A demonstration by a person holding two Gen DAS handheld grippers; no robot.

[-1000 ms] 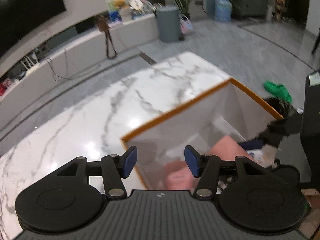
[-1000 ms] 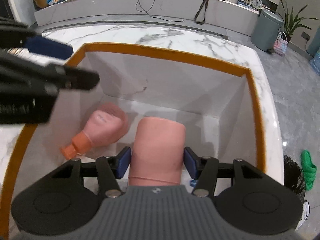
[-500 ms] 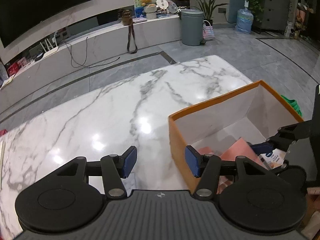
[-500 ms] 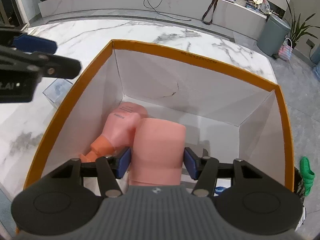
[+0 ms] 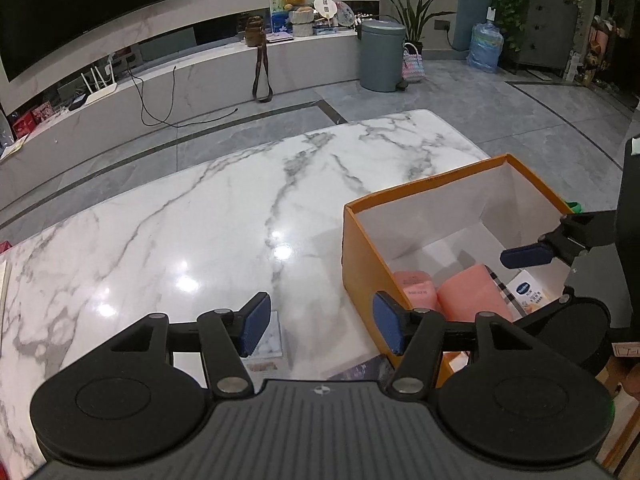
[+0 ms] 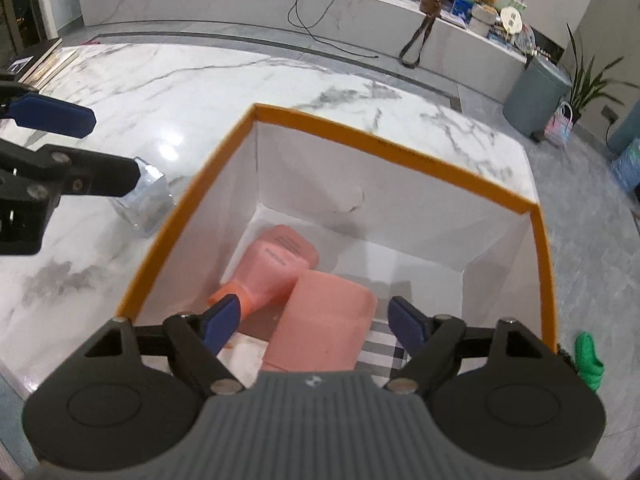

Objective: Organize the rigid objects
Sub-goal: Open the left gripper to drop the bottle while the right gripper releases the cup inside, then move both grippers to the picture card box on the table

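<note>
An orange box with white inner walls [image 6: 400,148] stands on the marble table [image 5: 180,232]; it also shows in the left wrist view [image 5: 360,256]. Inside lie a pink bottle with an orange cap [image 6: 276,268] and a pink cylinder [image 6: 324,328], both also seen in the left wrist view, the bottle [image 5: 416,288] and the cylinder [image 5: 472,292]. My right gripper [image 6: 316,322] is open above the box, its pads apart from the cylinder. My left gripper [image 5: 318,328] is open and empty over the table, left of the box.
A clear plastic box [image 6: 144,204] lies on the table beside the orange box's left wall. A white product packet [image 5: 528,292] and a striped item [image 6: 380,348] lie in the box. A green slipper [image 6: 588,360] is on the floor.
My right gripper has opened and let go of the pink cylinder, which now lies in the box. Both grippers have risen and drawn back; the left one moved left of the box.
</note>
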